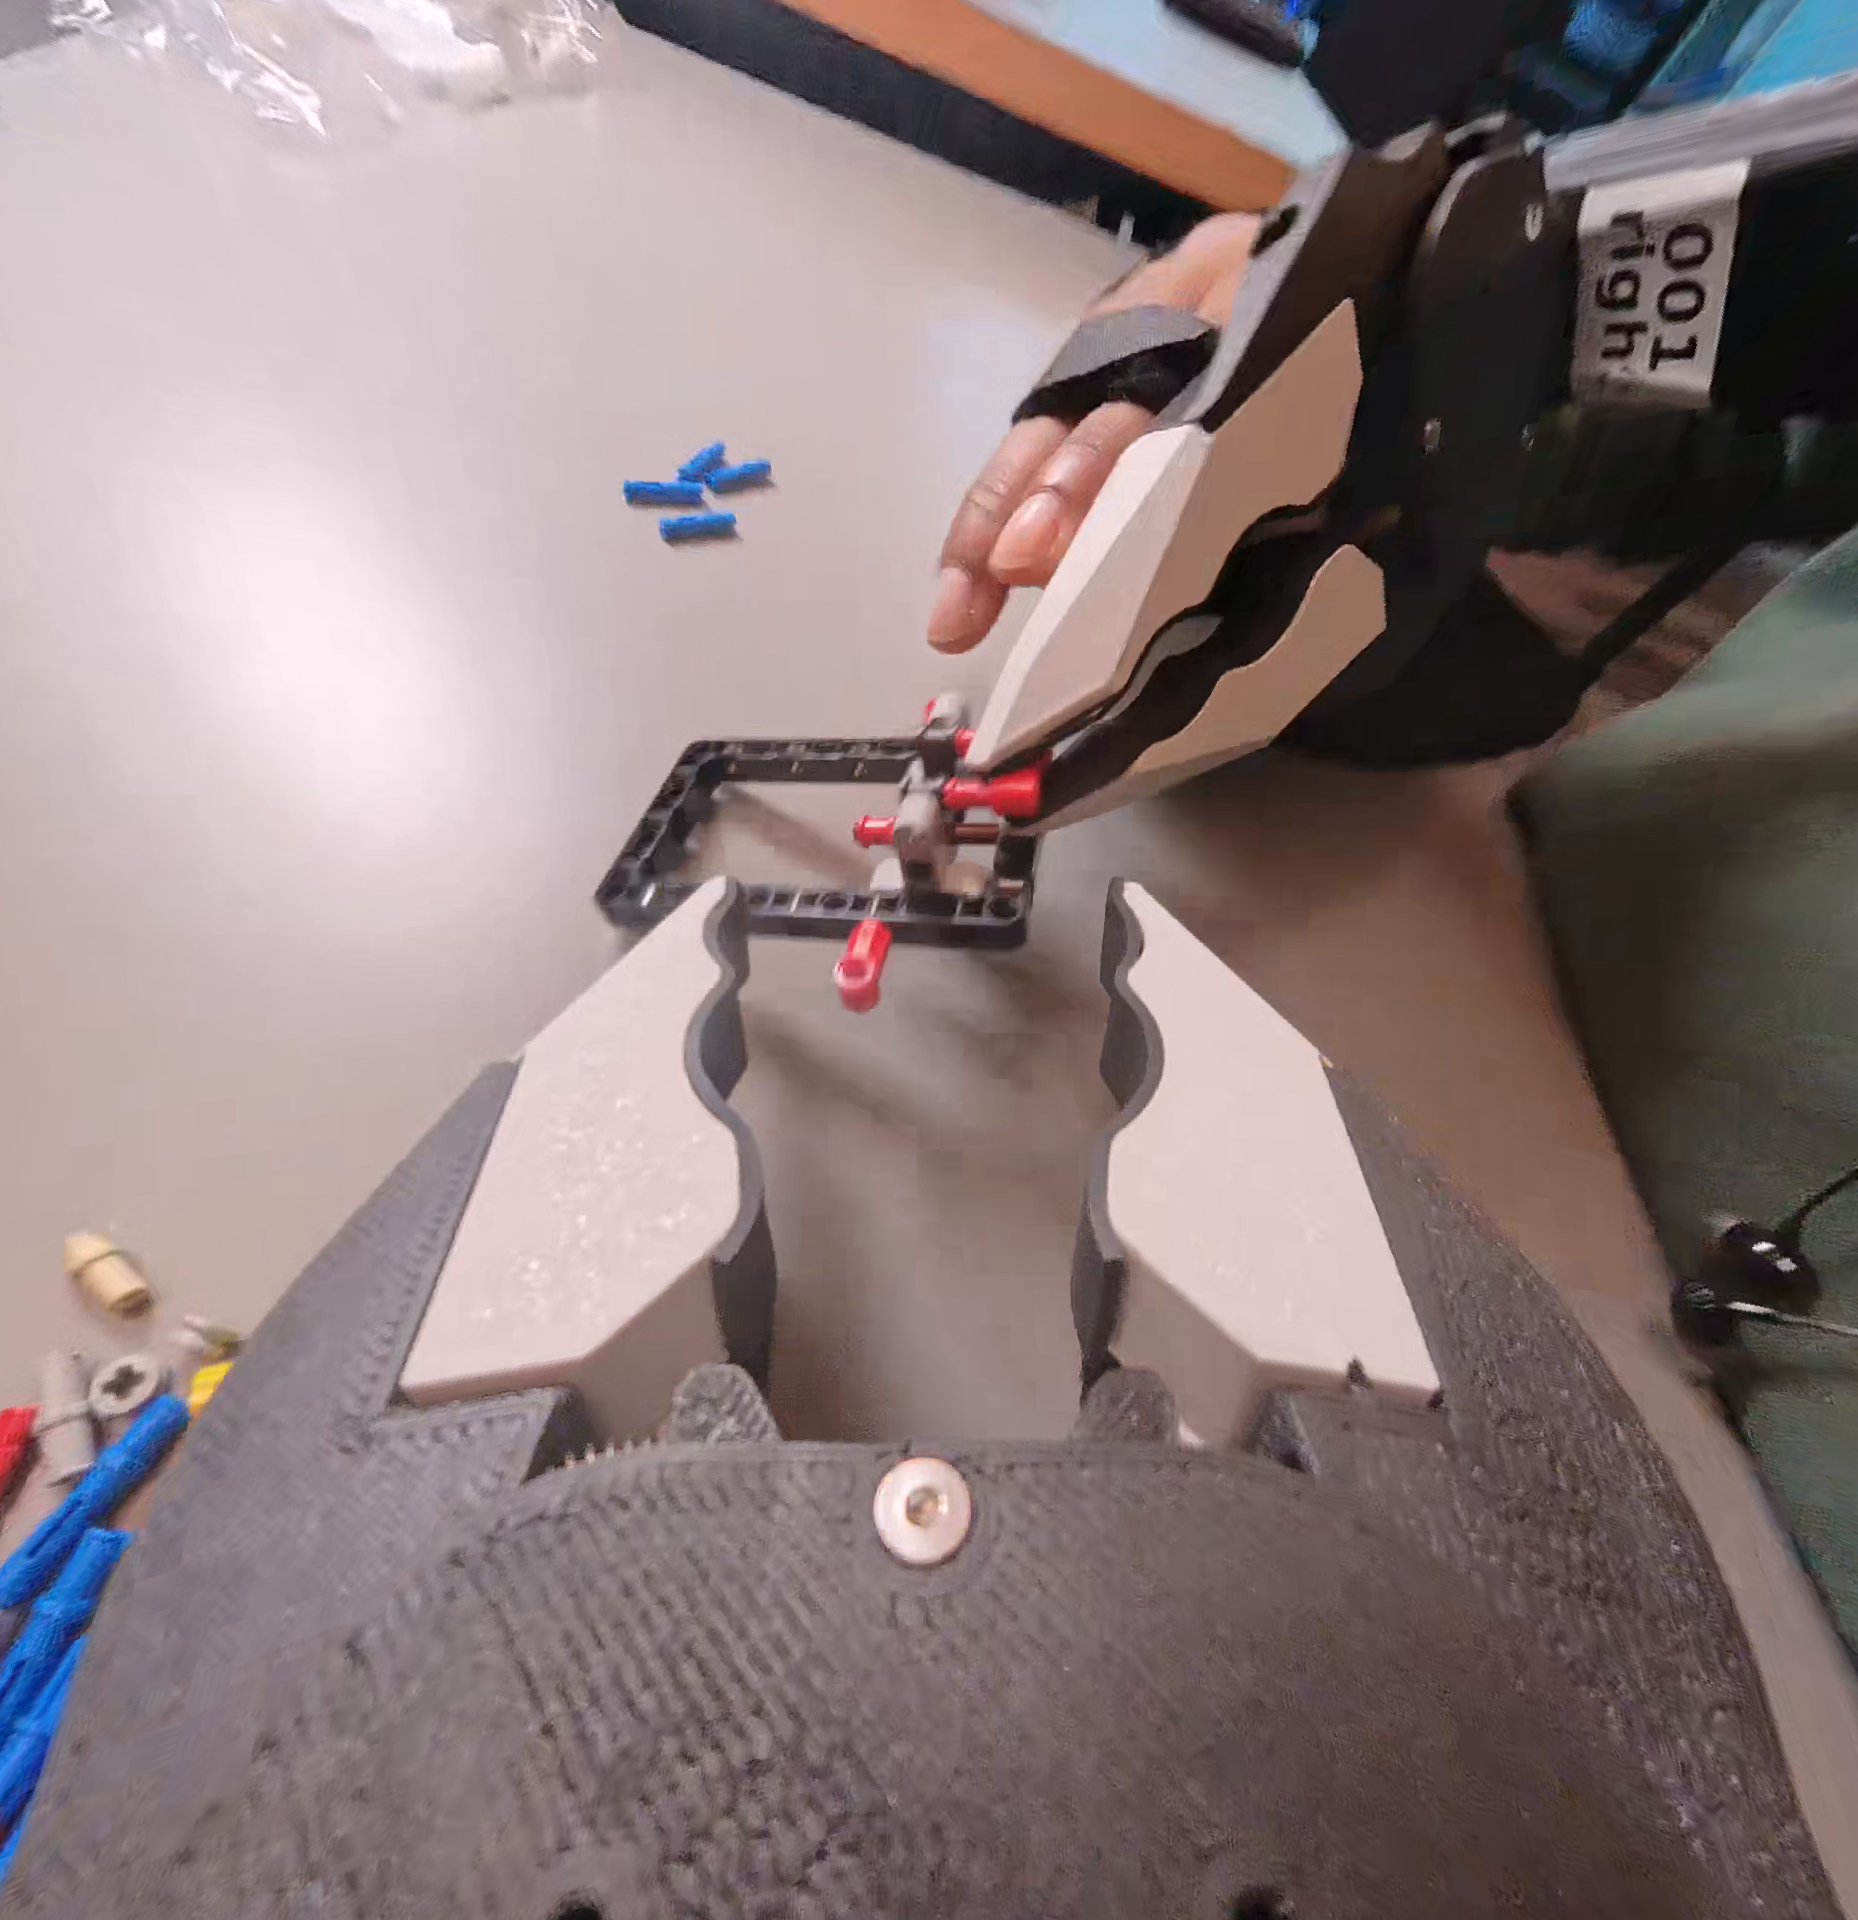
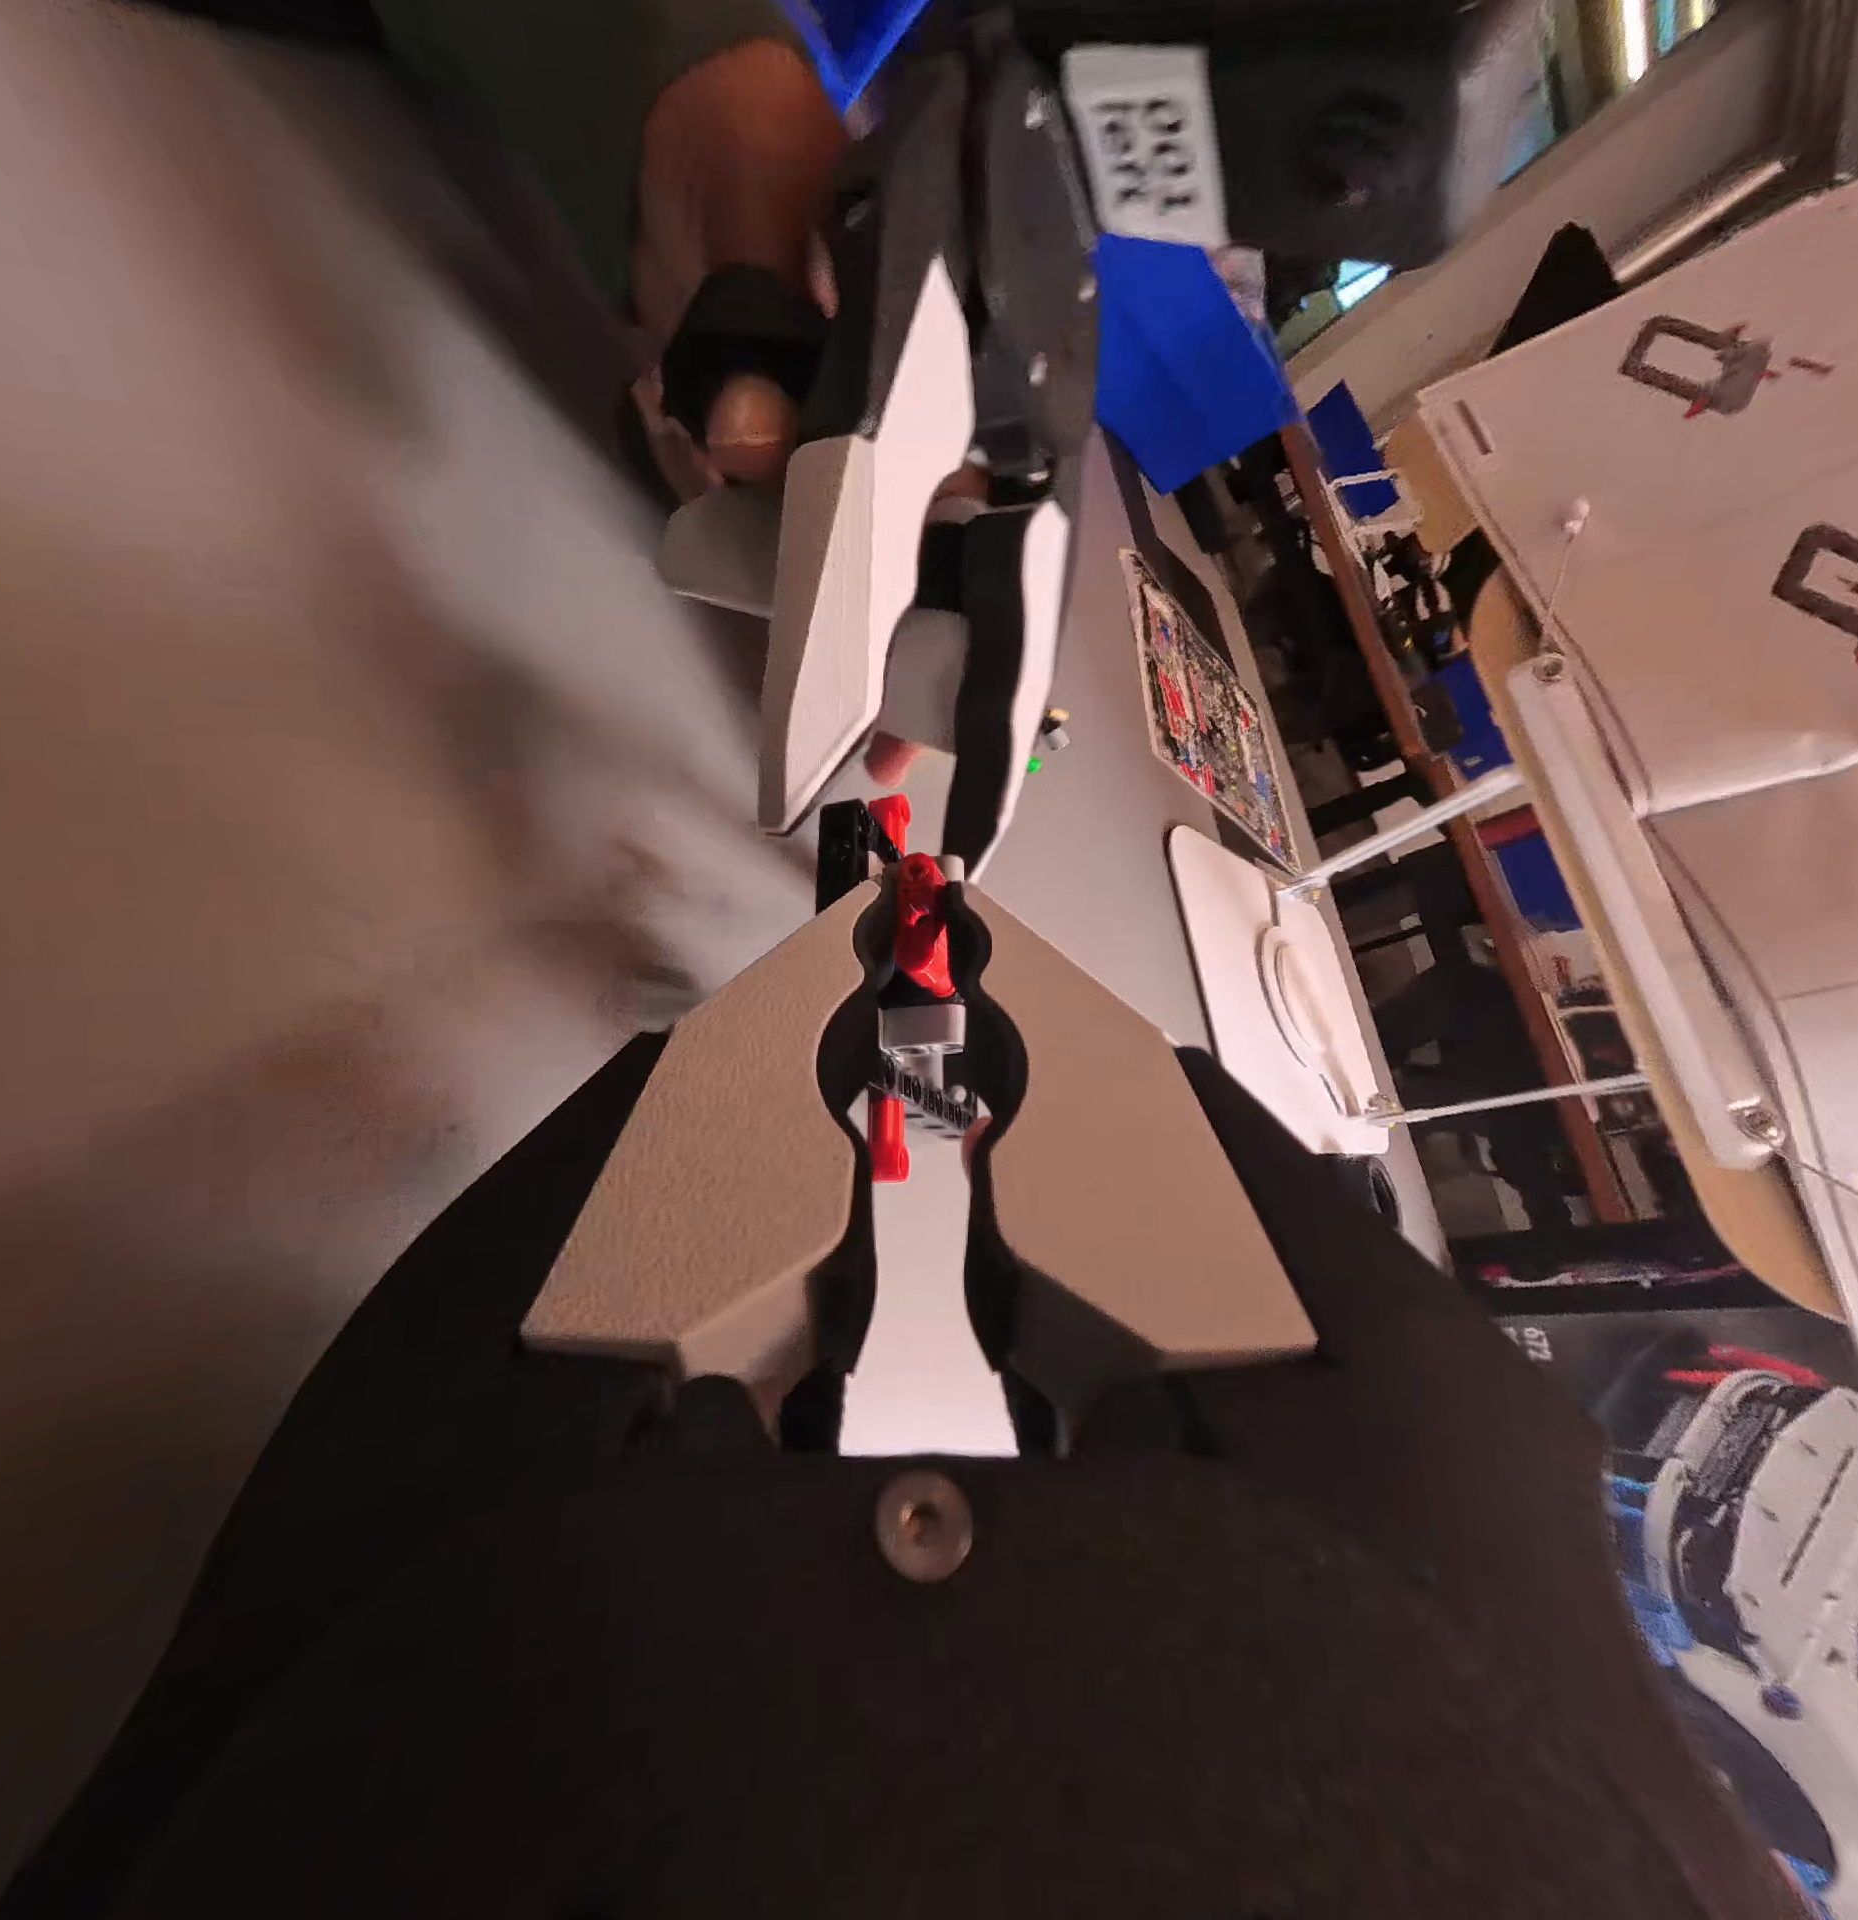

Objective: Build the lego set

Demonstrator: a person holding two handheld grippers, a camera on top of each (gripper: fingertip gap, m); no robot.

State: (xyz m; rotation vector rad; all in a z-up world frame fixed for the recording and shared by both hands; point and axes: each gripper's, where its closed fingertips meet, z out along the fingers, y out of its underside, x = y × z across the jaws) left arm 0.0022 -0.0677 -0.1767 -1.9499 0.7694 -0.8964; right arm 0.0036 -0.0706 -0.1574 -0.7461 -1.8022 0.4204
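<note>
A black rectangular lego frame (image 1: 821,831) lies flat on the table, with a small grey, black and red sub-assembly (image 1: 920,821) standing across it. My right gripper (image 1: 1013,784) comes in from the upper right, shut on a red pin (image 1: 992,792) of that sub-assembly. In the right wrist view the red pin (image 2: 920,925) sits between the right gripper's (image 2: 920,899) tips, with the frame (image 2: 930,1107) behind it. My left gripper (image 1: 925,914) is open and empty, its tips just short of the frame's near bar; it also shows in the right wrist view (image 2: 878,831). A red connector (image 1: 863,966) sticks out from the near bar.
Several loose blue pins (image 1: 696,488) lie farther back on the table. A pile of blue, red, grey and tan parts (image 1: 63,1455) is at the lower left. Clear plastic bags (image 1: 281,62) lie at the far edge. A parts sheet (image 2: 1205,696), a white tray (image 2: 1278,997) and the set box (image 2: 1735,1558) are on the right. My left and right fingertips are right by each other.
</note>
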